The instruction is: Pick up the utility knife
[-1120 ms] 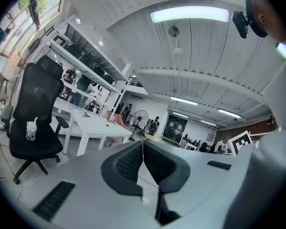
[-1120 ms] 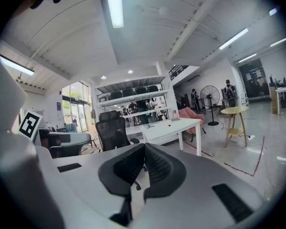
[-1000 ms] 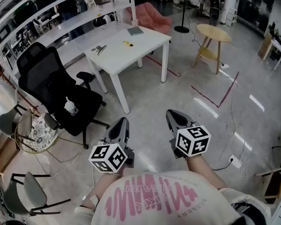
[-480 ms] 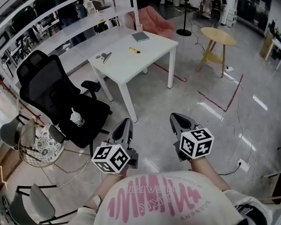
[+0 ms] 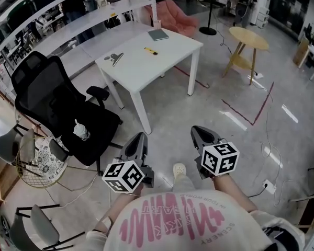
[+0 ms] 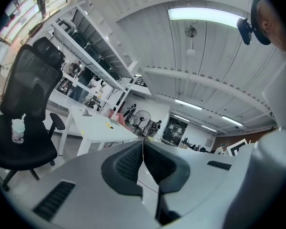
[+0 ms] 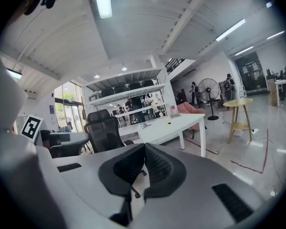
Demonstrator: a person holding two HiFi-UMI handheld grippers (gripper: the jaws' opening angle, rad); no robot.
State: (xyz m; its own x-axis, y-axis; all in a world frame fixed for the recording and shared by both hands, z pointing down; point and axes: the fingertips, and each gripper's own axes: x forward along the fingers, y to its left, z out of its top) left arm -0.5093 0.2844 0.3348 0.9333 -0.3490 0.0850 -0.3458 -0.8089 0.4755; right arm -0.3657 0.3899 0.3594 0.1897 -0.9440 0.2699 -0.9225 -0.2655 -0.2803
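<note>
The utility knife [image 5: 151, 50], a slim yellow bar with dark ends, lies flat on the smooth white square desk [image 5: 146, 69], well away from the person. It is near the far edge, between a grey-green notebook [image 5: 158, 34] and a small black clip-like object [image 5: 114, 58].

The left tongs [image 5: 138, 138] and right tongs [image 5: 198, 131] are held side by side in front of the chest, apart from each other and pointing towards the desk. Each is grey plastic with ribbed black pads and a cube of black-and-white square markers. Both are clenched with pad against pad and nothing between them.

The person's white shirt [image 5: 170, 221] has pink lettering that is upside down from here and too warped to read.

A black mesh office chair [image 5: 52, 103] stands left of the desk with a cup [image 5: 80, 131] on its seat.
</note>
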